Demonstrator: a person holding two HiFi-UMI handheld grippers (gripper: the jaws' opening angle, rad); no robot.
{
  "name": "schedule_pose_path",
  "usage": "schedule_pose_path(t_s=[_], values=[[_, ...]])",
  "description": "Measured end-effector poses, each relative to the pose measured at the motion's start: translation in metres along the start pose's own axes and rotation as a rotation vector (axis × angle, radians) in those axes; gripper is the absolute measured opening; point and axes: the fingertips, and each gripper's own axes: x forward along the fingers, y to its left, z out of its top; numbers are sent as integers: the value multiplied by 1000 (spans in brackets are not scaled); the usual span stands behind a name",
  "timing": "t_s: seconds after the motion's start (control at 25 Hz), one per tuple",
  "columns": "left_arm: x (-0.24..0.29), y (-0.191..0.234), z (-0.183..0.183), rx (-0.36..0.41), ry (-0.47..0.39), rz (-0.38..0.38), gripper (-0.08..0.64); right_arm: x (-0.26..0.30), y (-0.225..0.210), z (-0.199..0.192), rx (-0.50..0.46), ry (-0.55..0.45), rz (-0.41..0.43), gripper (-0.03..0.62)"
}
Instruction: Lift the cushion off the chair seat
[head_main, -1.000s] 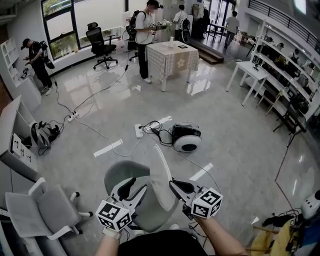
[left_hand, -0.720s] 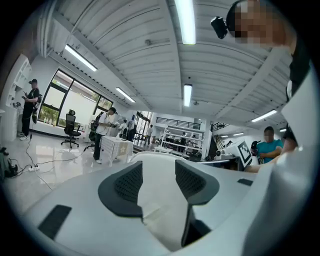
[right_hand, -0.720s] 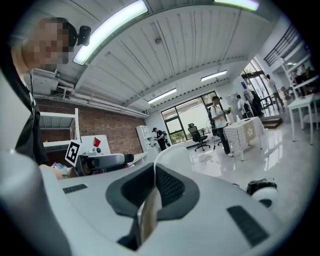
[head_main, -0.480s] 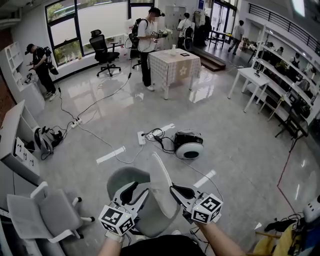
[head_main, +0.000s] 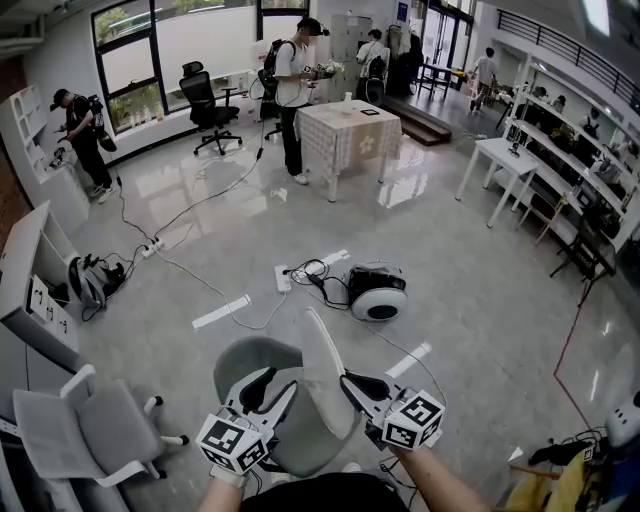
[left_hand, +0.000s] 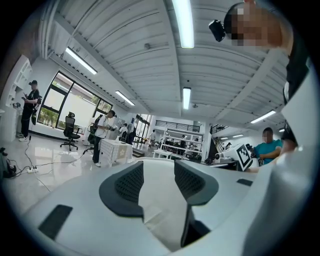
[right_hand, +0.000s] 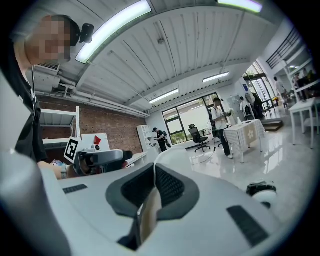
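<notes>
A white cushion (head_main: 322, 362) stands up on its edge over the round grey-green chair seat (head_main: 248, 356) in the head view. My right gripper (head_main: 346, 379) is shut on the cushion's right edge, and its own view shows a thin pale edge (right_hand: 149, 220) pinched between the black pads (right_hand: 172, 187). My left gripper (head_main: 272, 382) is at the cushion's left side. Its jaws stand wide and are closing. White fabric (left_hand: 157, 202) lies between them, with a dark gap beside the right pad (left_hand: 192, 182).
A white-and-grey office chair (head_main: 90, 425) stands at the lower left. A round white device (head_main: 378, 290) with cables and a power strip (head_main: 278, 272) lies on the glossy floor ahead. A cloth-covered table (head_main: 348, 125) and a standing person (head_main: 293, 85) are farther back.
The cushion and both grippers hold about the same place. The head view has shifted a little, and people at the back have walked on.
</notes>
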Motion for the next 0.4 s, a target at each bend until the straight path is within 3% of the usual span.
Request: schedule_pose_path(t_s=[0.4], values=[[0, 6, -3, -2, 9, 2, 199, 6, -1, -2, 7, 10, -8, 20]])
